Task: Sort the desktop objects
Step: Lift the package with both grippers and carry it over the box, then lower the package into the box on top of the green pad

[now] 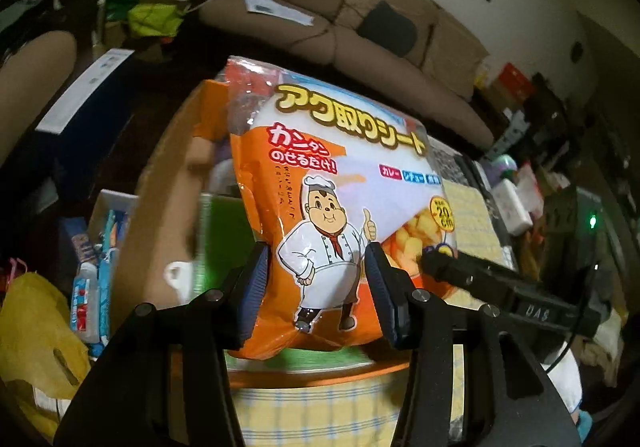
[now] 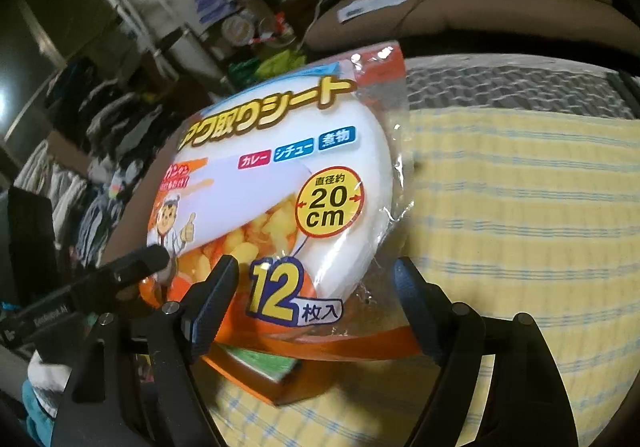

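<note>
I have the left tongs (image 1: 318,287) and right tongs (image 2: 314,307) both clamped on the packet's (image 1: 320,183) lower edge; light, slippery, floppy film.

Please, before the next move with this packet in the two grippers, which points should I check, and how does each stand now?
1. Left gripper holds the packet: ok, both pads press it.
2. Right gripper holds it: cannot tell; one pad touches, the other meets only the clear wrapper edge.
3. Packet lifted off the yellow cloth: ok.
4. Space below free: not ok, an orange box lies underneath.
5. Room in the cardboard box: cannot tell.
</note>
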A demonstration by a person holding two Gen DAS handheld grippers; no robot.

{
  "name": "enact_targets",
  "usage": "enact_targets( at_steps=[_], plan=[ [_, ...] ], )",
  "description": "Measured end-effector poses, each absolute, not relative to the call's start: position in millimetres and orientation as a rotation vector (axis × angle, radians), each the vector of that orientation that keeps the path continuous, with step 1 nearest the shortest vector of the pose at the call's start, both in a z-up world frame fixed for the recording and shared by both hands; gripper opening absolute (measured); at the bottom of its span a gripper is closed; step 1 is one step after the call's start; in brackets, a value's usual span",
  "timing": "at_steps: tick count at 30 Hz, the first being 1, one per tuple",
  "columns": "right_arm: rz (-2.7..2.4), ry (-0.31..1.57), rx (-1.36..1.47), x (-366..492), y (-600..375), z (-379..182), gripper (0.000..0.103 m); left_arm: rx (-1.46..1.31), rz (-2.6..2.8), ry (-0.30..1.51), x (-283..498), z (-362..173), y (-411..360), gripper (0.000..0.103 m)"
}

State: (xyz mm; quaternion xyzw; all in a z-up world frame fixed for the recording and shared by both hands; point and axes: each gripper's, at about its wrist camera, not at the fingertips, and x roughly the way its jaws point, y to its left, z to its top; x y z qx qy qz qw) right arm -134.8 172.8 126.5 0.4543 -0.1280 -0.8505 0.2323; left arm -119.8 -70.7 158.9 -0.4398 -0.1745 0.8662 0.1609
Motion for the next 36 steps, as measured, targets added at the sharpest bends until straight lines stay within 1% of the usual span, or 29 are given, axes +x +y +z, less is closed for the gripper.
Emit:
enact_targets(
  at_steps=[7, 12, 17, 26, 28, 30, 33, 35, 36],
  plan=[
    [-2.262, -0.251, 1.309, -137.5, 124.6, 109.4, 0.081, -1.267, 2.474, -0.617, -129.4, 139.7, -110.8, 0.045],
    [-2.234, -0.226, 1.343, -134.5, 117.7, 101.6, 0.082, -1.3, 2.467, -0.577, -128.0, 132.4, -119.5, 0.045],
    [-2.213, -0.205, 1.364, -131.9, 113.6, 98.1, 0.082, -1.357, 2.455, -0.592, -130.5, 121.0, -122.4, 0.045],
    [-2.152, -0.117, 1.418, -122.3, 103.9, 96.6, 0.087, -1.364, 2.488, -0.591, -128.2, 125.8, -131.9, 0.046],
    [-2.158, -0.098, 1.414, -120.5, 106.4, 101.6, 0.087, -1.39, 2.487, -0.552, -126.3, 125.1, -130.2, 0.049],
    [-2.18, -0.086, 1.404, -119.7, 109.3, 106.4, 0.089, -1.4, 2.495, -0.487, -124.3, 124.7, -124.4, 0.05],
    [-2.202, -0.106, 1.391, -120.3, 117.7, 111.4, 0.089, -1.402, 2.512, -0.414, -121.7, 125.0, -116.2, 0.052],
    [-2.2, -0.117, 1.393, -121.4, 119.8, 111.6, 0.089, -1.402, 2.515, -0.424, -122.0, 125.7, -116.9, 0.059],
    [-2.199, -0.117, 1.392, -121.3, 120.1, 112.1, 0.089, -1.398, 2.516, -0.436, -121.8, 126.6, -118.1, 0.061]
  ],
)
